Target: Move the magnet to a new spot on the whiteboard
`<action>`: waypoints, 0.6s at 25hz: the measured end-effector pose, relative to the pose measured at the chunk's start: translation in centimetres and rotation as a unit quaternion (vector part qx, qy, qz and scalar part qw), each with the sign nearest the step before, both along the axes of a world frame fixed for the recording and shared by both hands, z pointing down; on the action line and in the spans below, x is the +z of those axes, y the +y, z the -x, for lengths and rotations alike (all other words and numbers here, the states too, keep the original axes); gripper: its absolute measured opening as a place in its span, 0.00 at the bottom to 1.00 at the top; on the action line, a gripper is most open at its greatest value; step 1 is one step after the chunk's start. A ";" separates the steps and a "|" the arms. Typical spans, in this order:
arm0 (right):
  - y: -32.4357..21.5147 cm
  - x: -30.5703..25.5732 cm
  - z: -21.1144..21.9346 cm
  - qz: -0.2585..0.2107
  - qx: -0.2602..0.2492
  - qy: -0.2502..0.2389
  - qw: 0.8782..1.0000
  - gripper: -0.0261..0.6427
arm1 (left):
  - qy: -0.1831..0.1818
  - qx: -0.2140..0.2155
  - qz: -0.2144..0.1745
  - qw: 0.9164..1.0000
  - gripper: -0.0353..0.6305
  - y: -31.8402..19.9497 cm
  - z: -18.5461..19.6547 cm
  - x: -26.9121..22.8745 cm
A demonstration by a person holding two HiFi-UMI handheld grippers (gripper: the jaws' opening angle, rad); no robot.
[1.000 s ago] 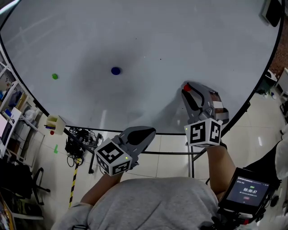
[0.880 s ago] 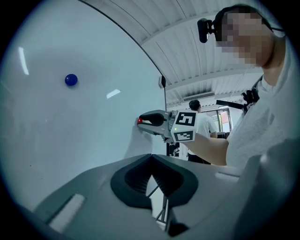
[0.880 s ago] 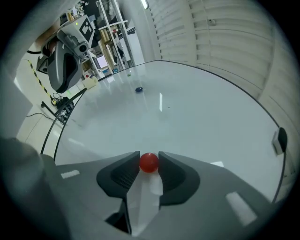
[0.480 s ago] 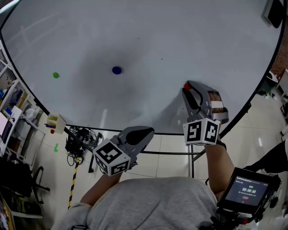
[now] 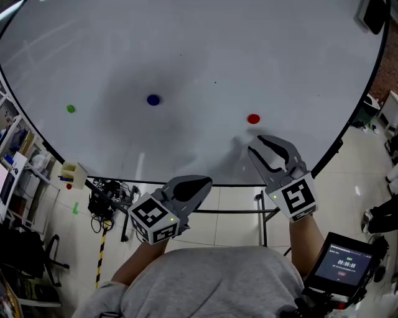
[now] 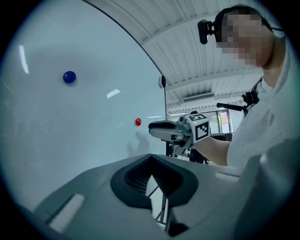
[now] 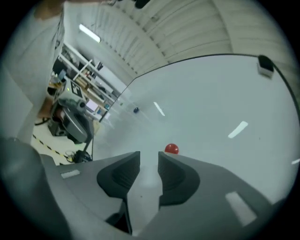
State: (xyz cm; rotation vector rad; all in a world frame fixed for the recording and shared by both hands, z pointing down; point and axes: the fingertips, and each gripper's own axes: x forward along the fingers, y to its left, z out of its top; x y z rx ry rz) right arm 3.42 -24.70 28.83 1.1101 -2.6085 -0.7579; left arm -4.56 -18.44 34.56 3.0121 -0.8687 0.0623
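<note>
Red magnet is sitting free on the whiteboard with nothing gripping it. Just below it in the head view is the right hand-held gripper, its jaws spread with a clear gap and only bare board showing between them. In that gripper's own view the magnet peeks over the tip of the jaw on the picture's right; from the head view the two are near each other but apart. Across to the left hand-held gripper: its jaws are pressed together at the tips and pinch nothing. It is held off the board's lower edge, over the floor, well apart from every magnet. Moving out across the board, a blue magnet sits to the left of the red one. A green magnet lies further left again, near the edge. A dark block clings to the board's top right rim. At the lower left edge there's a small pale box with something red in it. Under the board the stand's bars cross the tiled floor, with a tangle of cables and a strip of yellow-and-black tape nearby. At the bottom of the view are the person's grey shirt and a small lit screen by the right forearm.
</note>
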 end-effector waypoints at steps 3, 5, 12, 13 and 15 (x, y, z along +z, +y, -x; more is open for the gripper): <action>2.3 2.1 -0.6 0.048 -0.020 -0.039 0.998 0.15 | 0.003 0.003 0.000 1.000 0.02 -0.3 0.1 0.0; 3.4 3.8 -1.1 0.075 -0.021 -0.060 0.995 0.05 | 0.003 0.004 0.000 1.000 0.02 -0.7 0.1 0.2; 4.3 7.8 -2.1 0.135 -0.020 -0.074 0.988 0.05 | -0.002 0.011 -0.003 1.000 0.02 -1.7 -0.4 0.7; 4.3 7.9 -2.0 0.138 -0.023 -0.073 0.987 0.05 | -0.005 0.013 -0.005 1.000 0.02 -1.8 -0.6 0.7; 4.2 8.1 -1.9 0.145 -0.027 -0.075 0.986 0.05 | -0.011 0.015 -0.009 1.000 0.02 -2.0 -0.8 0.9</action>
